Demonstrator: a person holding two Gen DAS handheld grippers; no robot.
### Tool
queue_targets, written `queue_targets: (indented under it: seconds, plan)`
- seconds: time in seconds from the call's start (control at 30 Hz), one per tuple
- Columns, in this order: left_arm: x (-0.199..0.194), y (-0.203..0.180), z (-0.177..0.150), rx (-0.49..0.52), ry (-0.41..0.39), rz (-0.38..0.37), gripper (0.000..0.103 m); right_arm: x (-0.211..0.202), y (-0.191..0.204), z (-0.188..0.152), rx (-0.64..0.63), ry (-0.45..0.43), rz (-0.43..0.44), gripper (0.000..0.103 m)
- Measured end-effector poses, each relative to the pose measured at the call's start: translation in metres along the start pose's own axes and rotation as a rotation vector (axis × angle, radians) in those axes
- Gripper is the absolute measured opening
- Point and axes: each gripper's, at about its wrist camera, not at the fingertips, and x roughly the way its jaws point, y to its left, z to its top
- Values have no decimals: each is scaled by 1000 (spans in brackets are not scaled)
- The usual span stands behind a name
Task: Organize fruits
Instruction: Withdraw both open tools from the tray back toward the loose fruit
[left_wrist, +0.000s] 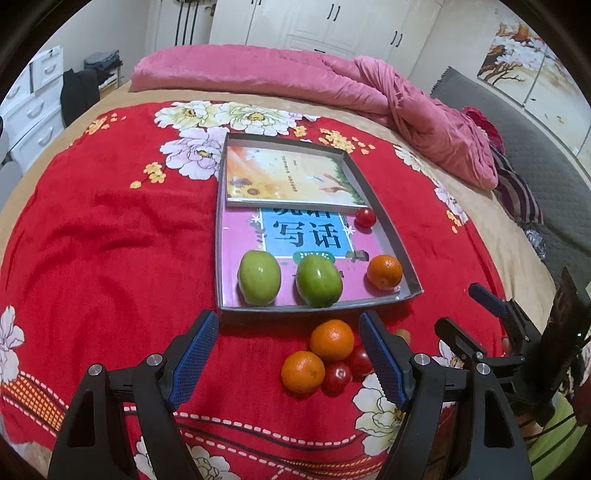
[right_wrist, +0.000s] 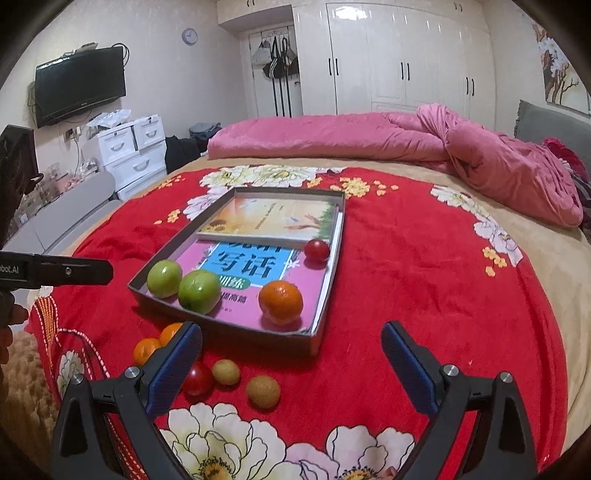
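We hold the left gripper (left_wrist: 288, 354) wide open and empty above the red blanket (left_wrist: 110, 240), and the right gripper (right_wrist: 291, 369) likewise gapes with nothing in it. In the grey tray (left_wrist: 384, 218) sit two green fruits (left_wrist: 258, 277), an orange (left_wrist: 384, 271) and a tomato (left_wrist: 365, 217). Near its front edge, two loose oranges (left_wrist: 331, 339) and small tomatoes (left_wrist: 337, 377) touch each other.

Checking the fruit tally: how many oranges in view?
3. One orange in the tray, at the near corner of the tray. Two on the red blanket just outside it: orange nearer the tray and orange nearer the camera, touching. More may be hidden.
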Motion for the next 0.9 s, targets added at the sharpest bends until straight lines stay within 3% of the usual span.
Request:
queue_targets:
  seconds: [0.9]
  plan:
    - [2,-1,-21,51,47,25,80,11,17,-22,-30,126,12,98]
